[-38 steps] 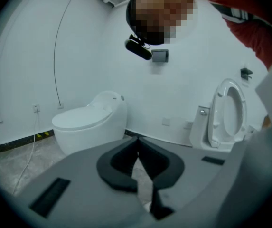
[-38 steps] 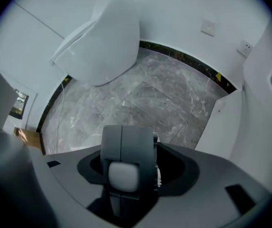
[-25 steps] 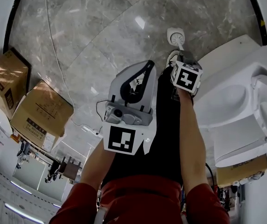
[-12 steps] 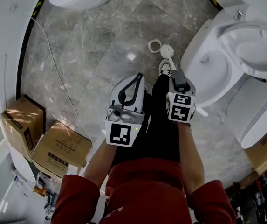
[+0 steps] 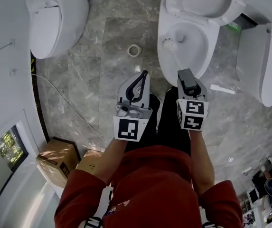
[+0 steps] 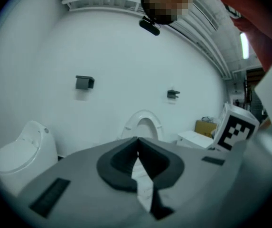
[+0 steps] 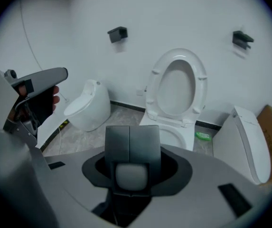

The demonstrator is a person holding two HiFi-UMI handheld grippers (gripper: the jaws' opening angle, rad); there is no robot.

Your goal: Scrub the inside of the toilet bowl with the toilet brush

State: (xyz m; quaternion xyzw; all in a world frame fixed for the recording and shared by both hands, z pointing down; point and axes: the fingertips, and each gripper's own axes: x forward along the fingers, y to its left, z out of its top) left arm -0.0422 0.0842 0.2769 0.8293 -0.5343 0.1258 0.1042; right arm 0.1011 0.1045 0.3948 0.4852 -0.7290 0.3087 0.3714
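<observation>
Toilet bowl [image 5: 161,61] stands open ahead of you in the head view, seat [image 5: 207,4] raised; the toilet brush [image 5: 168,43] shows its white head at the bowl's left inner edge. Left gripper view: your left gripper [image 6: 136,140] is pinched together, empty. Right gripper view: your right gripper [image 7: 129,129] is clenched on the brush's pale handle.

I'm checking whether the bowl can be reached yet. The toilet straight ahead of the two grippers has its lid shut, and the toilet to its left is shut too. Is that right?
Not quite. The toilet straight ahead has its lid raised and its bowl open, as the right gripper view shows. The toilet to its left is shut, as you said.
</observation>
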